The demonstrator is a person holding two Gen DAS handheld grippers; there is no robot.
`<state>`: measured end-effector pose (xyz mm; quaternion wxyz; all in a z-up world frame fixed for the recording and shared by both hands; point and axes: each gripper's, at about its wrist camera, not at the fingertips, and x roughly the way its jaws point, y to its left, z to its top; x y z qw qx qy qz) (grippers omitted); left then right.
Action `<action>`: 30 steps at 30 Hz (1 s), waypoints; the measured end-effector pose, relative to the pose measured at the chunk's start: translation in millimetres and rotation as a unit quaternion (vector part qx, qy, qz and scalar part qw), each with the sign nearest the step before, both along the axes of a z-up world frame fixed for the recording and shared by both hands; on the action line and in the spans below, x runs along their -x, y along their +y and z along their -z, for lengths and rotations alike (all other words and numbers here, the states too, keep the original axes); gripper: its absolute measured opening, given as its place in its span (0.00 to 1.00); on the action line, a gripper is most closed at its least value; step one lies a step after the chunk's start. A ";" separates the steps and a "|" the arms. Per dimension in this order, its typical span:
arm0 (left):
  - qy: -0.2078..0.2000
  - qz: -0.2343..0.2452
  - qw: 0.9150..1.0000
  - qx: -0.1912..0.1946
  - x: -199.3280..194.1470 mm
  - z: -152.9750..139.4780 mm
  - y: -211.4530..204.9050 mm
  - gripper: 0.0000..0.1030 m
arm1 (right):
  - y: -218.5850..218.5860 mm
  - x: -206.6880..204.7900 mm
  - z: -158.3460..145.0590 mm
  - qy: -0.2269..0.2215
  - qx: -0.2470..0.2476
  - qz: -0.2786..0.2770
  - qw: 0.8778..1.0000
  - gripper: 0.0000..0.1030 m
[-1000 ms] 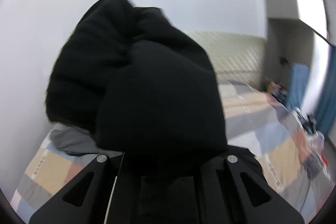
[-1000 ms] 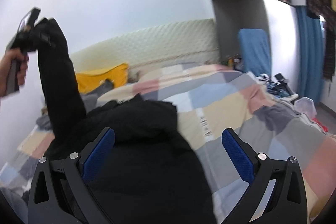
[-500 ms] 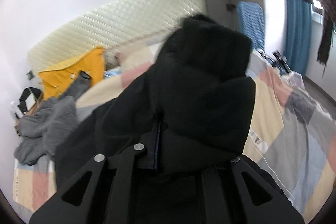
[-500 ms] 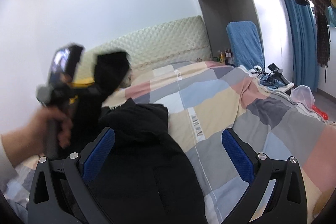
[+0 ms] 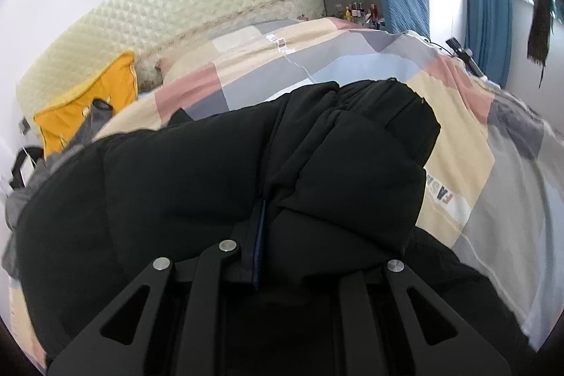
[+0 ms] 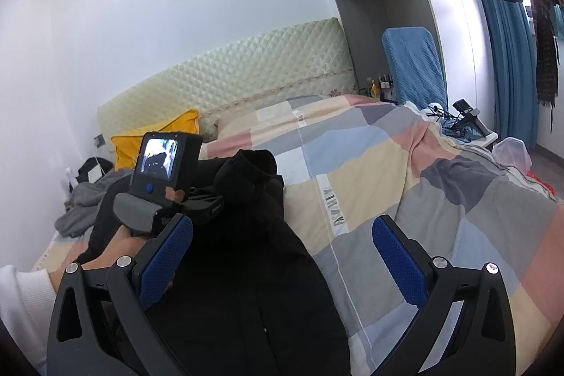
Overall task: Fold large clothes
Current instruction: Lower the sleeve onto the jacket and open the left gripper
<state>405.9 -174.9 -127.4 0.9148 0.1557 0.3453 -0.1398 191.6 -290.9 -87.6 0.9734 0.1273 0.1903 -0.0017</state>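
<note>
A large black padded jacket (image 5: 169, 185) lies on the patchwork bed cover (image 5: 454, 143). In the left wrist view its sleeve (image 5: 356, 164) is bunched over my left gripper (image 5: 268, 217), which is shut on the fabric; only one blue pad edge shows. From the right wrist view the same jacket (image 6: 253, 270) lies along the left of the bed. A hand holds my left gripper (image 6: 208, 199) low against the jacket's upper end. My right gripper (image 6: 282, 256) hovers over the jacket's lower part, open wide, nothing between its blue pads.
A yellow pillow (image 6: 158, 136) leans on the quilted headboard (image 6: 246, 73). Grey clothes (image 6: 84, 199) are heaped at the bed's left edge. A blue-covered chair (image 6: 412, 66), small bottles and cables stand to the right. The patchwork cover (image 6: 405, 164) stretches rightward.
My left gripper has come down from high in the air to the bed, carrying the black sleeve across onto the jacket's body. The right gripper has barely moved and stayed open.
</note>
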 end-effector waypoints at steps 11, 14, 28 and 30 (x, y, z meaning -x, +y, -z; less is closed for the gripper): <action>0.042 0.015 0.998 0.053 13.2 -9.7 9.5 0.75 | 8.9 -5.2 8.2 0.019 0.003 -0.008 1.000 1.00; 0.031 0.030 0.998 0.051 28.7 -16.6 11.5 0.96 | 16.7 -2.6 6.4 0.016 0.016 -0.015 1.000 1.00; 0.014 -0.041 0.994 0.104 87.4 -67.7 123.8 0.97 | 33.6 -12.4 10.2 0.029 0.031 -0.033 0.999 1.00; 0.007 -0.061 0.993 0.103 95.9 -64.4 147.5 0.97 | 36.4 -11.4 7.9 0.025 0.034 -0.036 0.998 1.00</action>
